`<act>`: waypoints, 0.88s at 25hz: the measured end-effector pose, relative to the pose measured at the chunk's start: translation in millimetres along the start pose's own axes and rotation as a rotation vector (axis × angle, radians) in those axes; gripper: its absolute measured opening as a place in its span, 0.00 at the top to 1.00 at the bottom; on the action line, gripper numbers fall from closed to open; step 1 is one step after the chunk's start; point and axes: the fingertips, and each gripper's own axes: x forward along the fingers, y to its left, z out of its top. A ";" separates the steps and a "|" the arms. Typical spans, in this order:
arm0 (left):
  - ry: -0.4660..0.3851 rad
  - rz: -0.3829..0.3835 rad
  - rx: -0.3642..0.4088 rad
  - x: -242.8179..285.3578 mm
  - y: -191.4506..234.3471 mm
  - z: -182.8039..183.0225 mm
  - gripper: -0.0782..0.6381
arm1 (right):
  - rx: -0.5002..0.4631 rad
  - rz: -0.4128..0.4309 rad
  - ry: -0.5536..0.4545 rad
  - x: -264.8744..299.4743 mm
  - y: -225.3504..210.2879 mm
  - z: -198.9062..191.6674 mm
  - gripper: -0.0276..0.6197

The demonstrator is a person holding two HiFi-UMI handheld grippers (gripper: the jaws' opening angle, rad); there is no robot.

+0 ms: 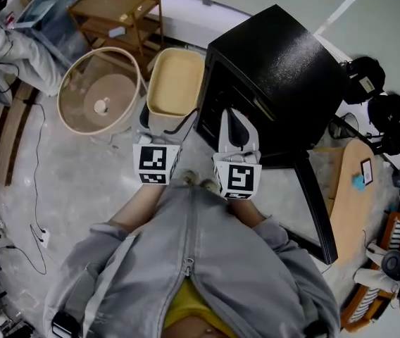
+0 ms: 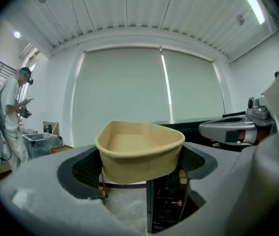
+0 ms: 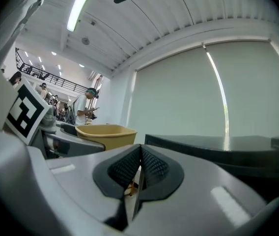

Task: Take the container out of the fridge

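Note:
A tan open-topped container [image 1: 175,79] hangs above the floor, just left of the black fridge [image 1: 277,69]. My left gripper [image 1: 166,120] is shut on the container [image 2: 140,149], one pad pressed to each side wall. It looks empty inside. The fridge door [image 1: 316,203] stands open toward the lower right, and dark shelves [image 2: 169,200] show below the container. My right gripper [image 1: 235,118] sits in front of the fridge's open side, shut with nothing between its pads [image 3: 152,168]. The container [image 3: 105,132] shows to its left.
A round wicker table [image 1: 100,91] and a wooden rack [image 1: 119,16] stand left of the container. A cable and power strip [image 1: 43,236] lie on the floor at left. A wooden desk [image 1: 348,189] is right of the fridge door. A person [image 2: 12,117] stands far left.

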 end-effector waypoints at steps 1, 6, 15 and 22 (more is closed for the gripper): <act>-0.006 0.006 -0.008 1.0 2.2 4.2 0.20 | -0.006 0.000 -0.013 1.0 -0.4 6.1 0.96; -0.045 0.027 -0.024 4.5 10.2 26.7 0.20 | -0.017 -0.006 -0.045 4.2 -6.5 27.8 0.96; -0.034 0.010 -0.027 10.3 9.0 25.8 0.20 | -0.001 -0.012 -0.006 12.2 -11.1 16.1 0.96; -0.020 -0.001 -0.046 12.2 9.4 21.5 0.20 | 0.005 -0.007 0.014 15.0 -8.8 9.7 0.96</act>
